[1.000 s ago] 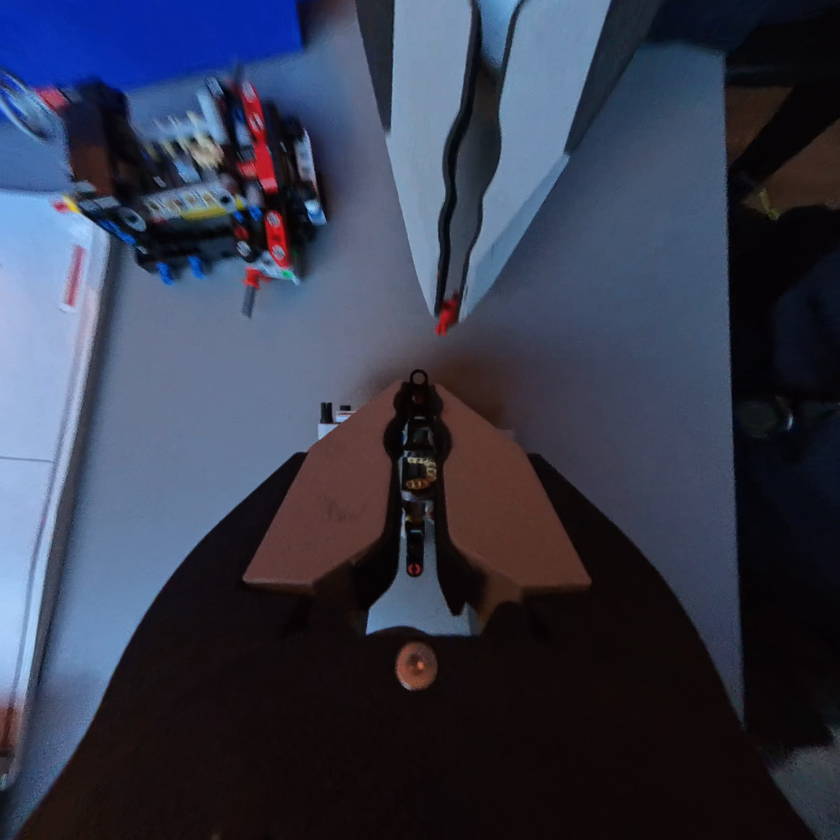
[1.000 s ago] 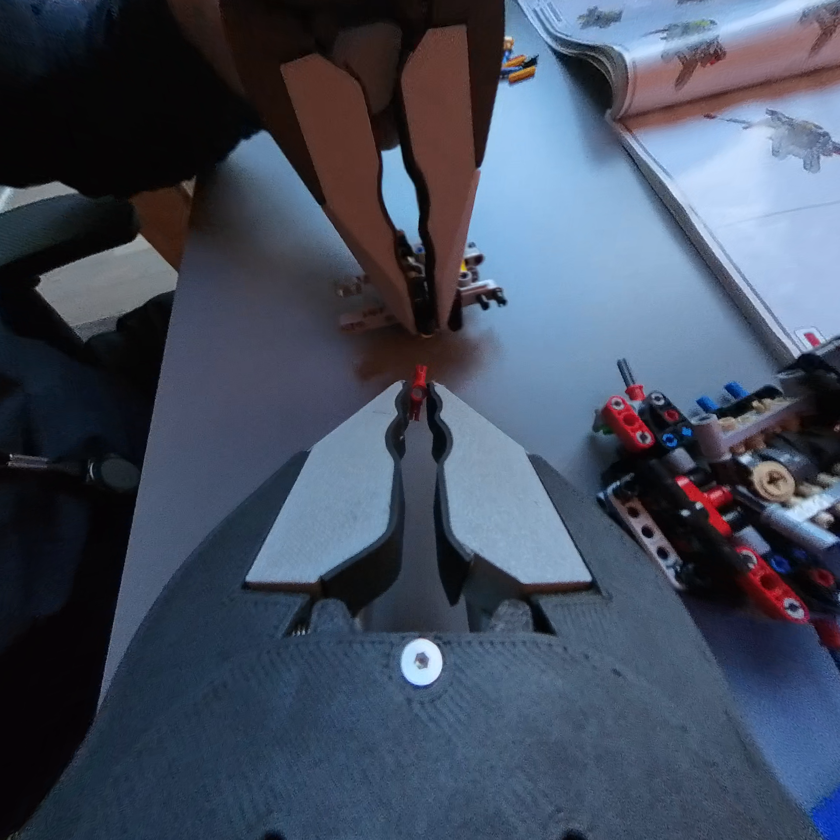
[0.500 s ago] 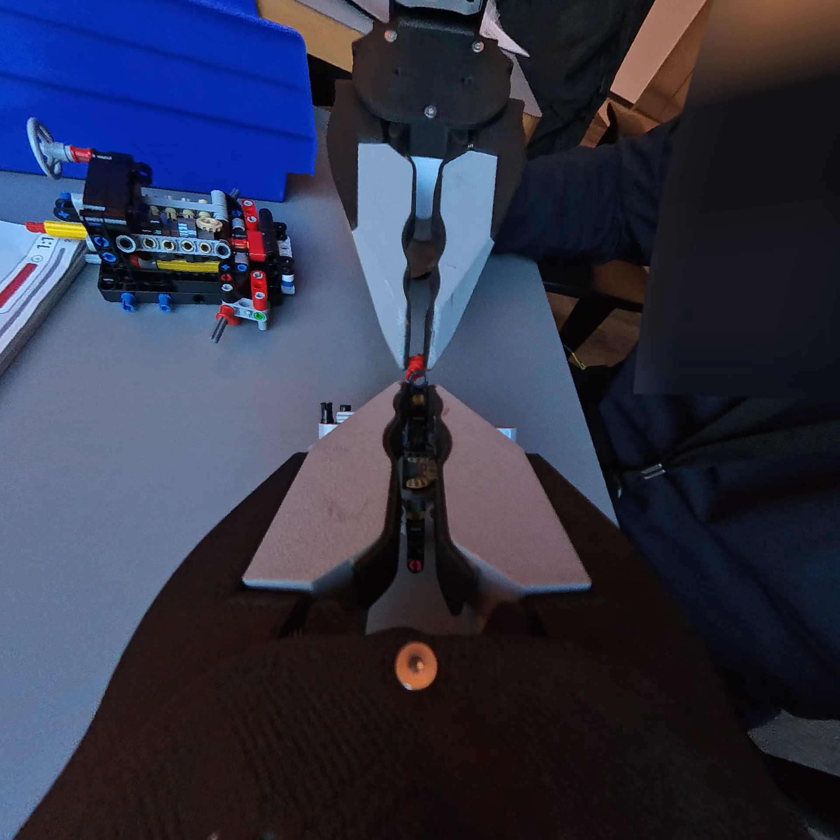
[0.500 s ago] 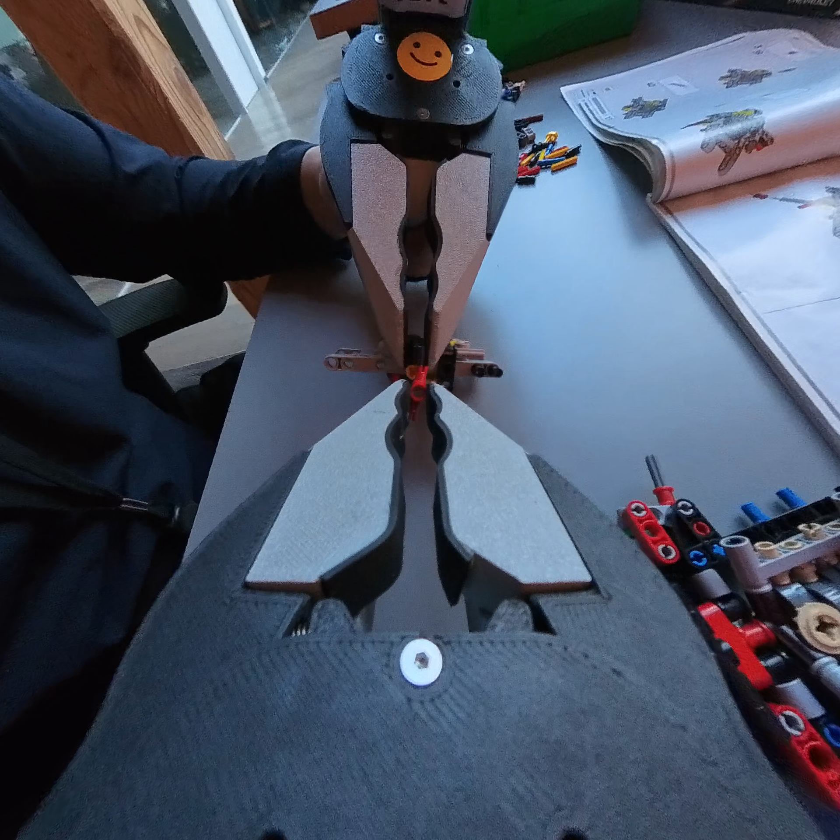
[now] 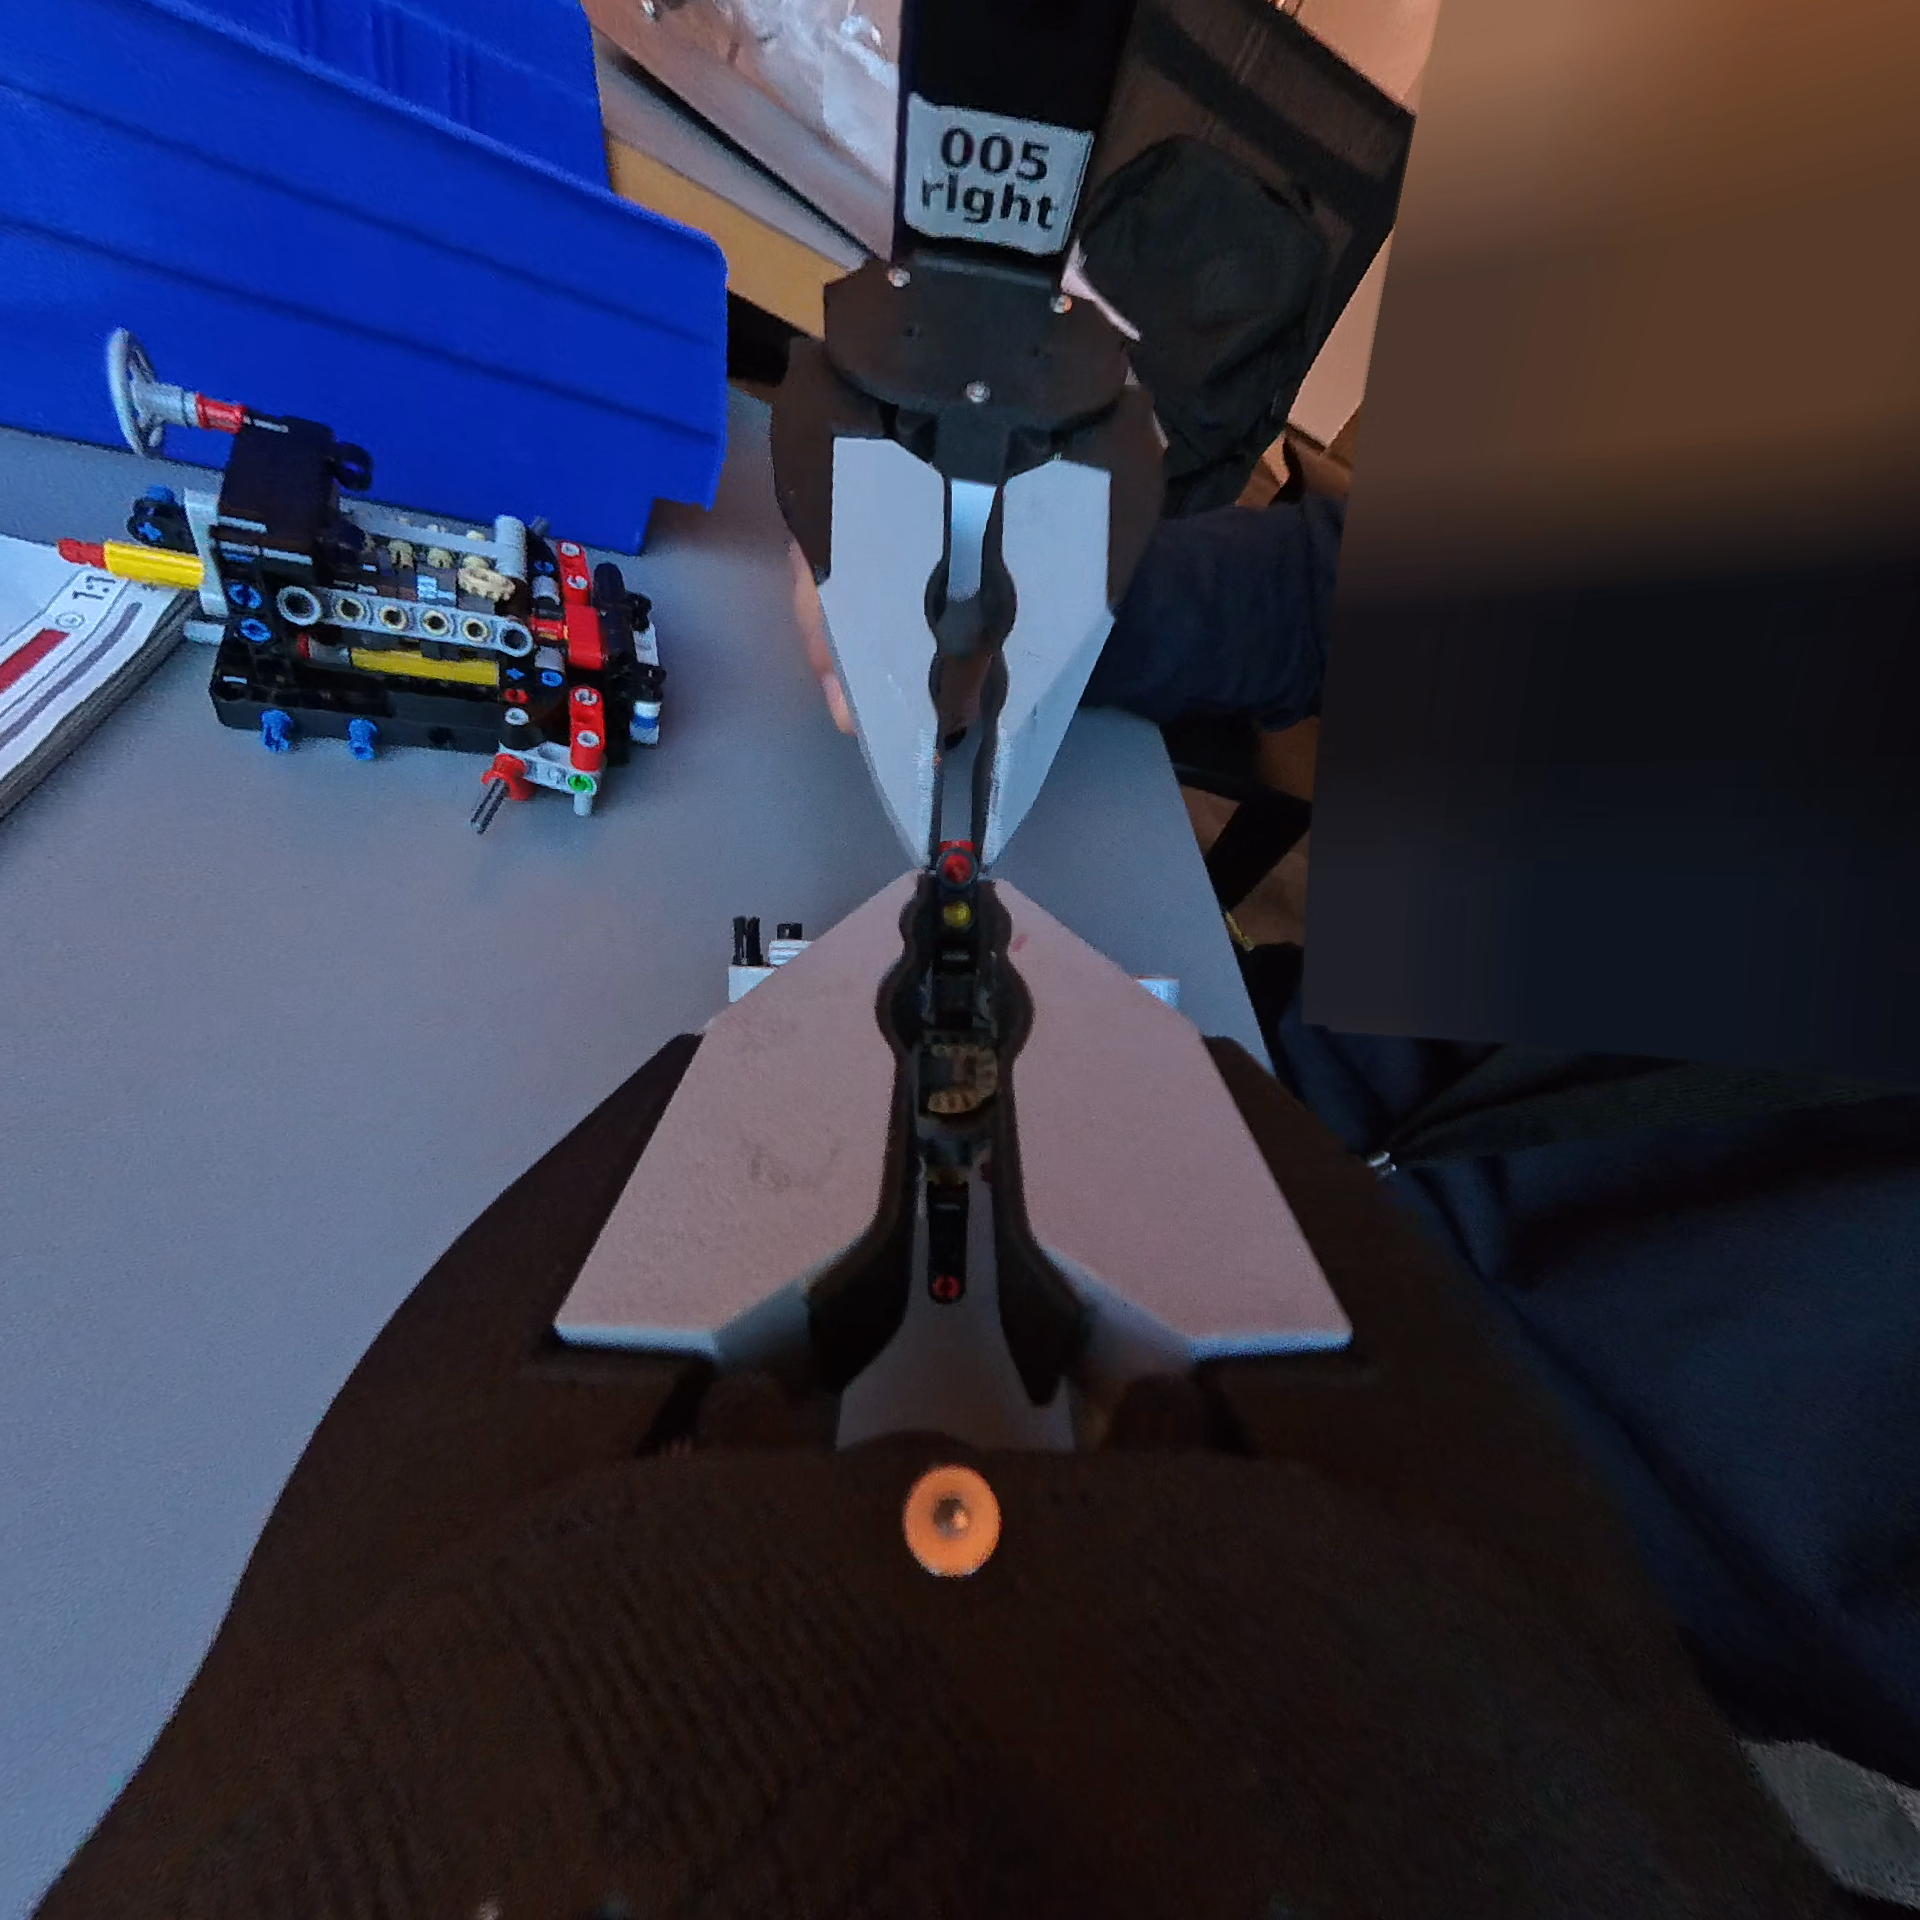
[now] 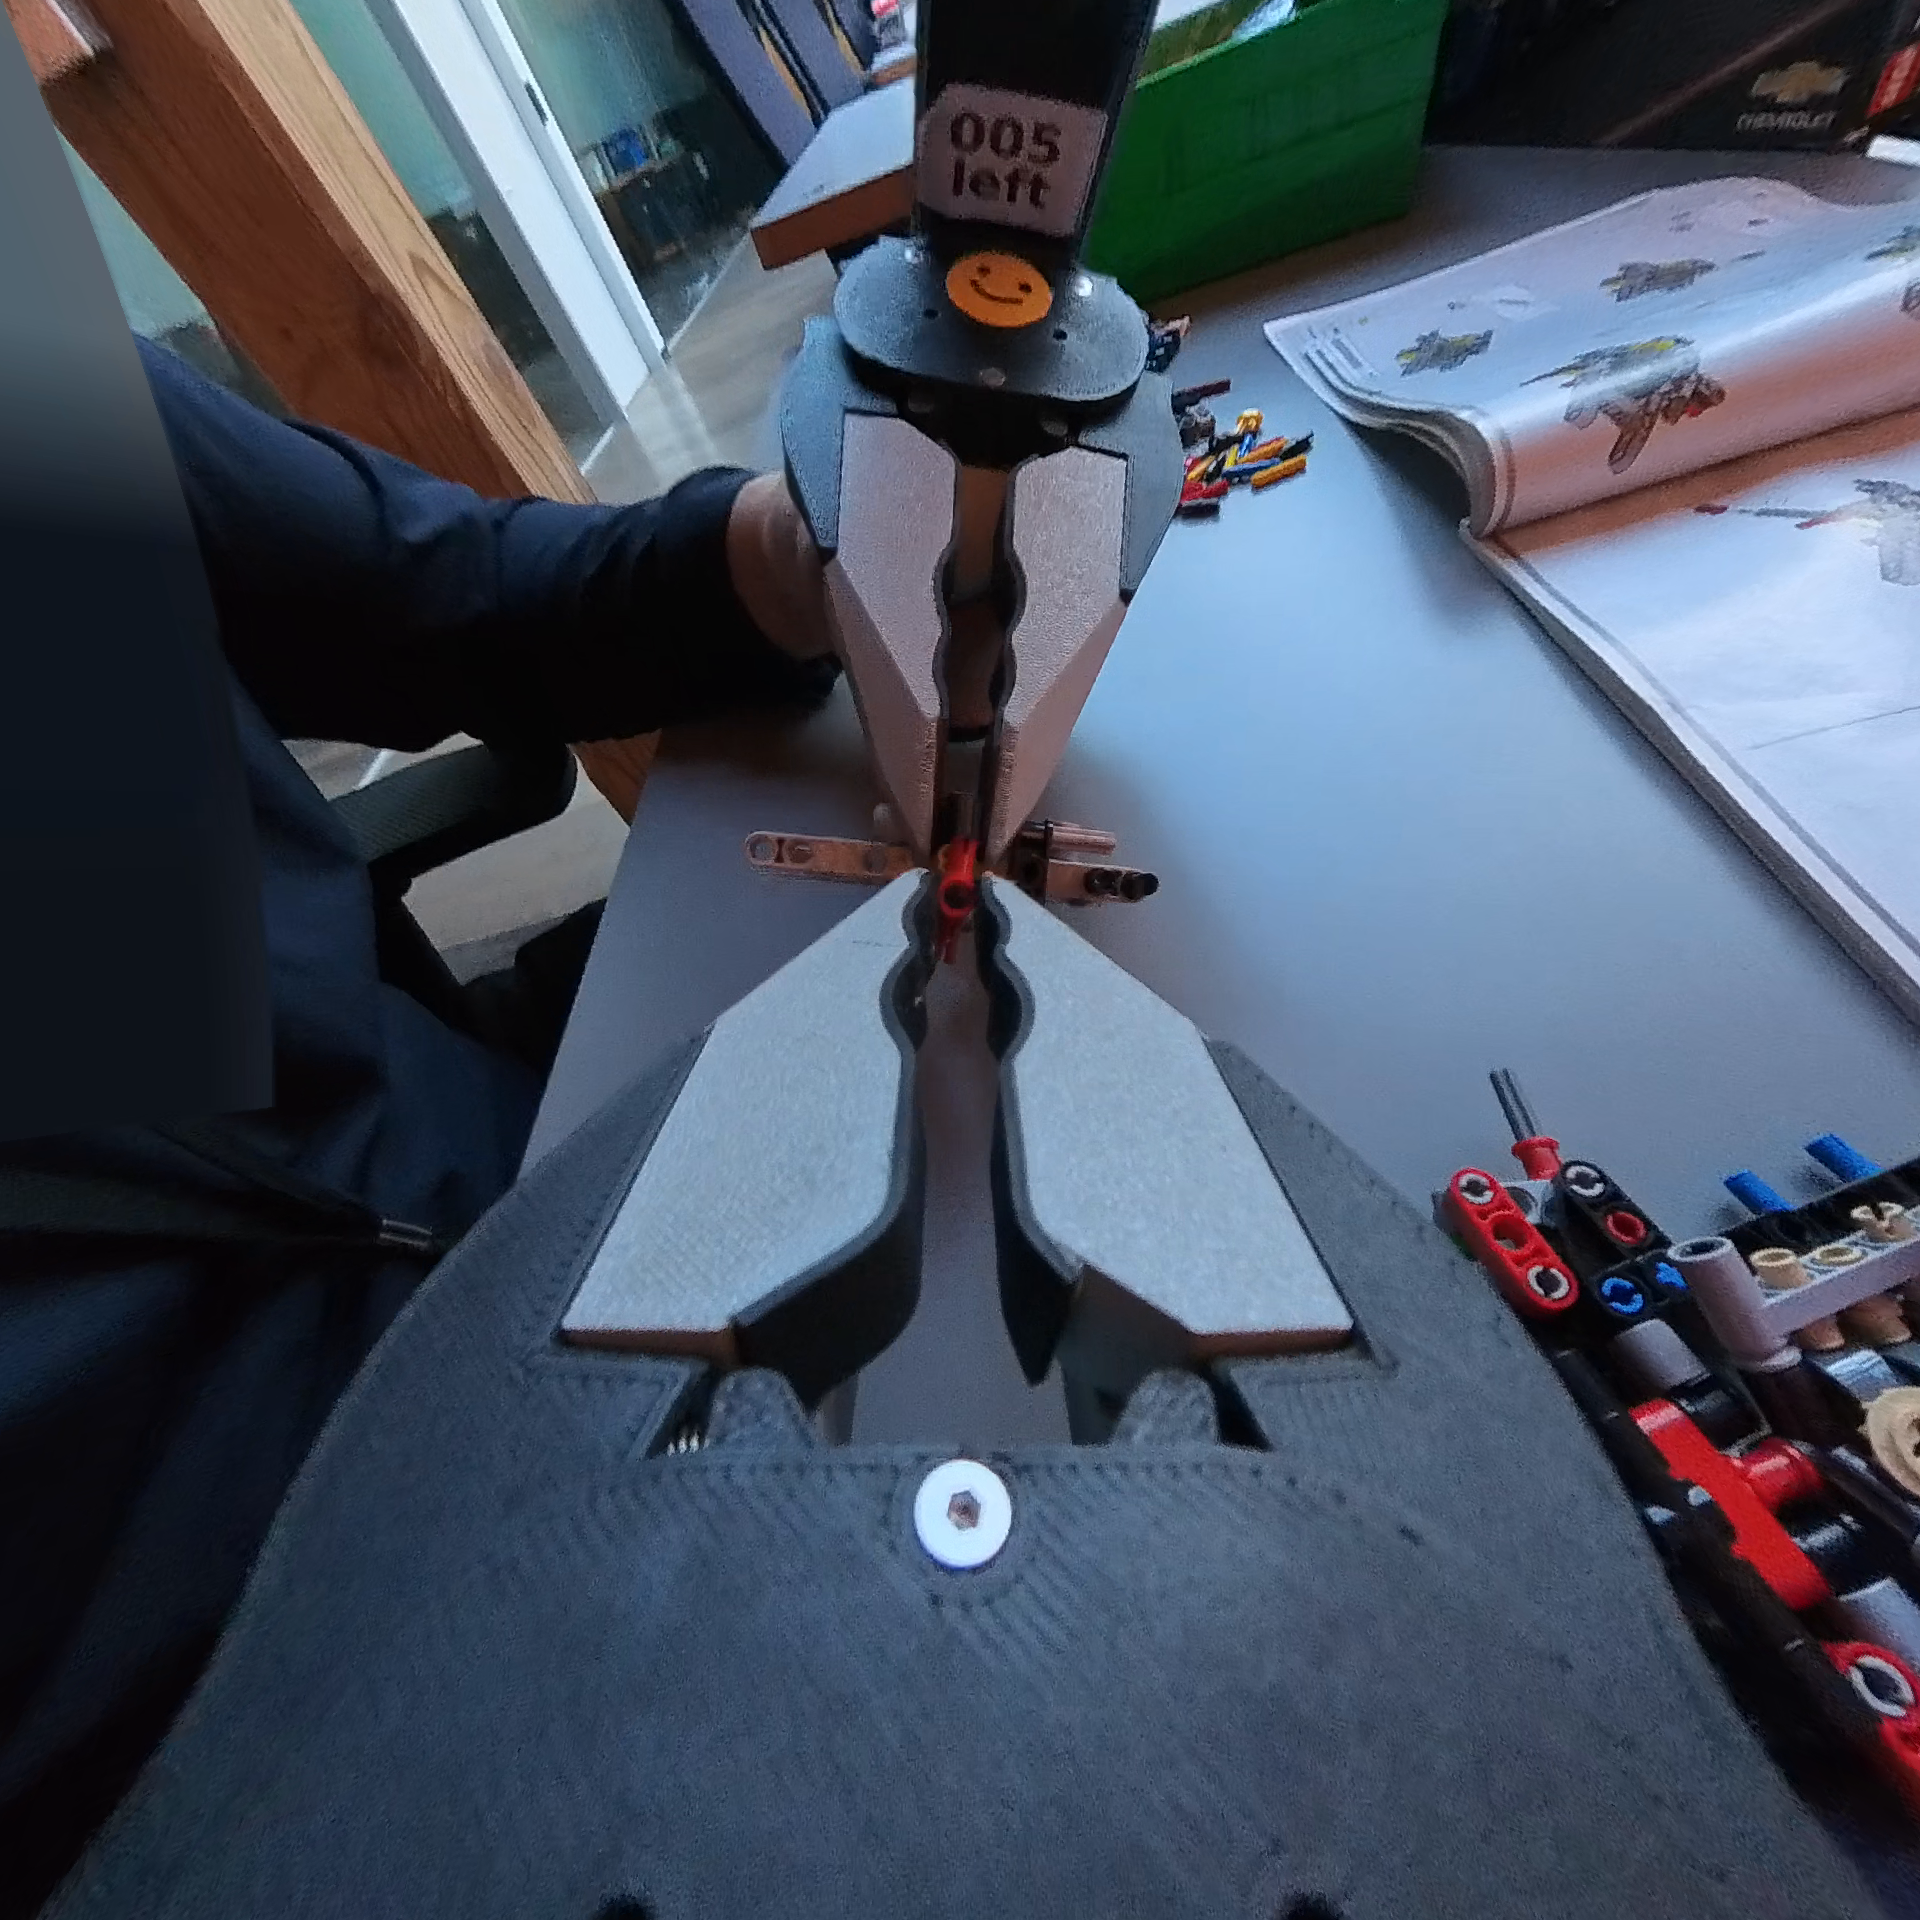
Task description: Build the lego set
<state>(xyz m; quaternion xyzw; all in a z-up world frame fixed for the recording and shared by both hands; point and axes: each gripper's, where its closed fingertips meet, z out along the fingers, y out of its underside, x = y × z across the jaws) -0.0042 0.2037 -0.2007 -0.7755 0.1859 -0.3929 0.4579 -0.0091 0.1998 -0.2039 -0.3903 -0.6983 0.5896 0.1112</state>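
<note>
My left gripper [image 5: 954, 885] is shut on a small black brick sub-assembly [image 5: 951, 1060] with a tan gear, and holds it just above the grey table [image 5: 312, 1039]. The sub-assembly's pale beams stick out sideways in the right wrist view [image 6: 821, 854]. My right gripper [image 6: 954, 891] is shut on a small red pin [image 6: 952, 896]. The two grippers meet tip to tip. The red pin [image 5: 954, 862] sits at the front end of the sub-assembly, just above a yellow dot. Whether it is seated in a hole is hidden.
A large black, red and grey brick model [image 5: 416, 644] stands on the table, seen also in the right wrist view [image 6: 1714, 1330]. A blue bin [image 5: 364, 239] is behind it. An open instruction booklet [image 6: 1662, 416], loose pins [image 6: 1242, 457] and a green bin [image 6: 1268, 135] lie beyond. The table edge [image 6: 582, 1018] and a person's sleeve [image 6: 416, 592] are close by. Only a small space, under 4 cm, lies between the two pairs of fingers.
Both grippers have tilted up from facing the table and closed the gap between their tips. The red pin now touches the sub-assembly's front end. Both grasps have stayed shut.
</note>
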